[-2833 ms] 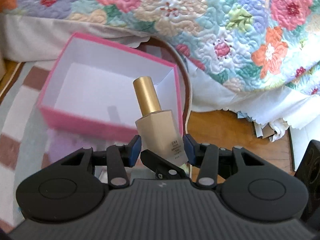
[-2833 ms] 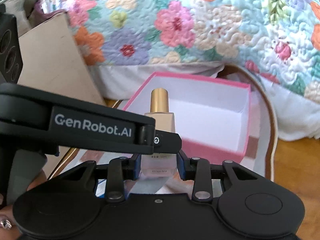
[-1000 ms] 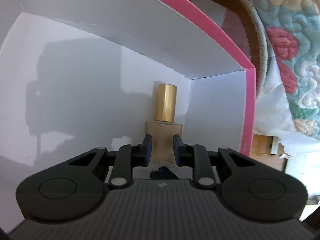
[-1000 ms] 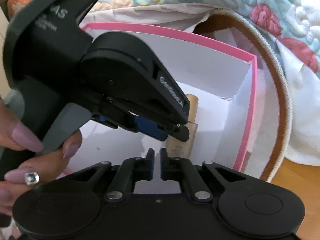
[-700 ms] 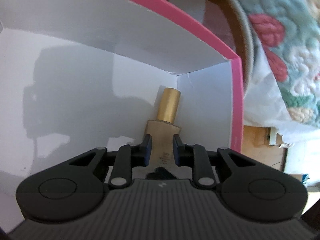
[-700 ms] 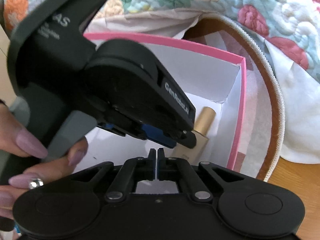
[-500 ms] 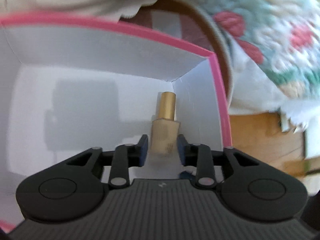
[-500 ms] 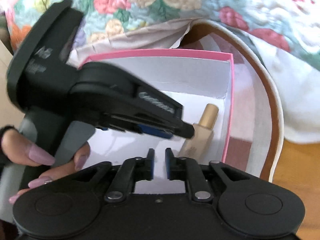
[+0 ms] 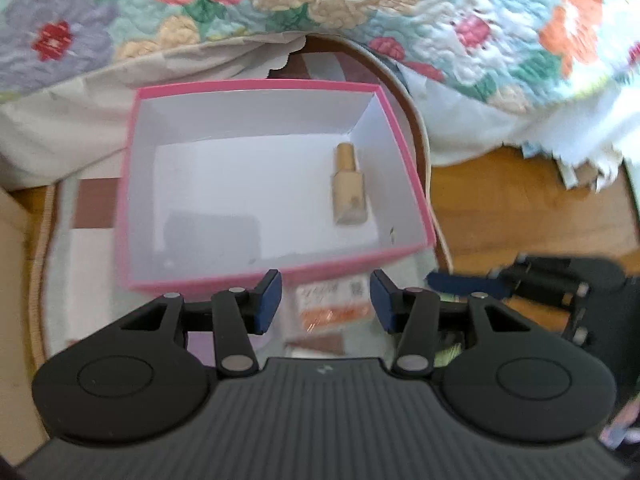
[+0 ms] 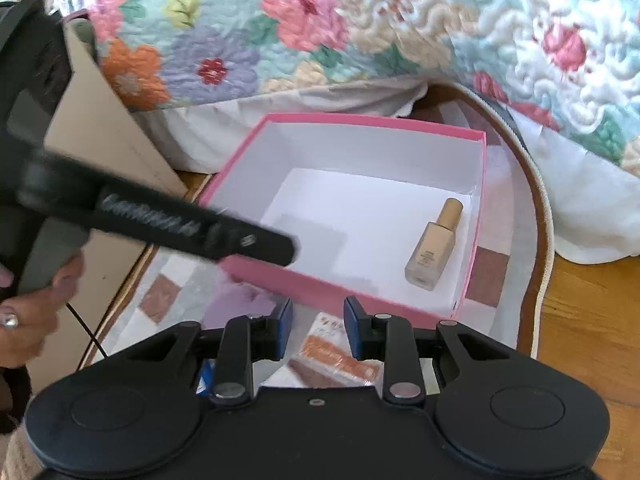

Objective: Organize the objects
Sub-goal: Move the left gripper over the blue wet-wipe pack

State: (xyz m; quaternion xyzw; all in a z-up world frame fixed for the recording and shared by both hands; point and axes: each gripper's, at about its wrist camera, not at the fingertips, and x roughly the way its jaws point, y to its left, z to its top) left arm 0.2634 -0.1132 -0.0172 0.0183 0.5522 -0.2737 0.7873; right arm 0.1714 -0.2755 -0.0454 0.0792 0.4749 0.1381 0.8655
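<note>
Both claws hover empty outside the near wall of the box. The left gripper and the right gripper each have jaws part spread and opening, nothing between the pads. A sachet lies directly below them, nearest. Beyond, the bottle lies flat in the pink box, cap pointing away, by the right wall.

The black two-finger left gripper points steeply downward, its blue-padded fingers opening with nothing between them. The matching black right gripper is likewise angled down and opening, empty. A hand grips the left handle.
</note>
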